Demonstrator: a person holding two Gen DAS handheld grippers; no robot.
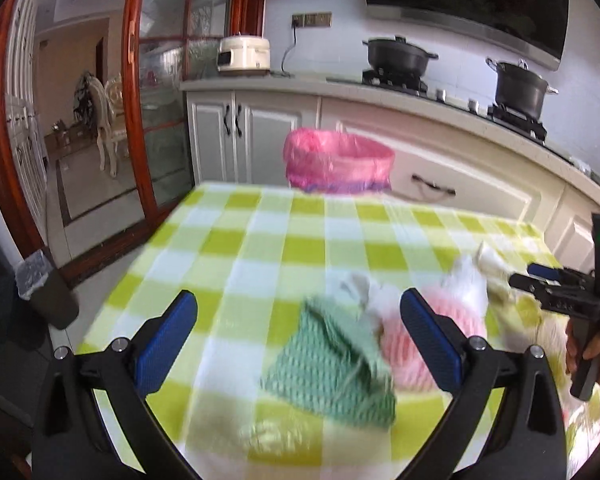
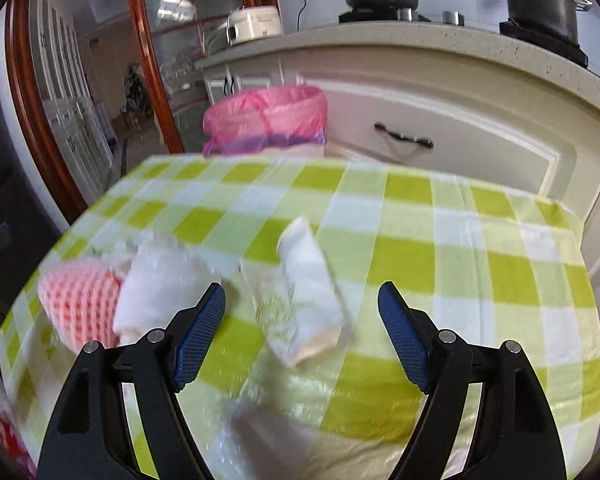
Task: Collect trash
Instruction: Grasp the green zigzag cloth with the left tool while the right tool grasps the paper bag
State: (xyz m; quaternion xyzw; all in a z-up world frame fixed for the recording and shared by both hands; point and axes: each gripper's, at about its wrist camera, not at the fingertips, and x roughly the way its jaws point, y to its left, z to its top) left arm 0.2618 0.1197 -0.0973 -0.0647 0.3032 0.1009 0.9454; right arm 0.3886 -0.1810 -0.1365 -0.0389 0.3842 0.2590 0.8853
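Observation:
Trash lies on a green-checked tablecloth. A green foam net lies between the fingers of my open left gripper. A pink foam net and white crumpled paper lie just right of it. My right gripper shows at the right edge of the left wrist view. In the right wrist view my open right gripper hovers over a white folded wrapper; the white paper and pink net lie to its left. A bin with a pink bag stands beyond the table's far edge; it also shows in the right wrist view.
White kitchen cabinets and a counter with two black pots and a rice cooker run behind the bin. A glass door with a red wooden frame stands at left. A dark bin stands on the floor left of the table.

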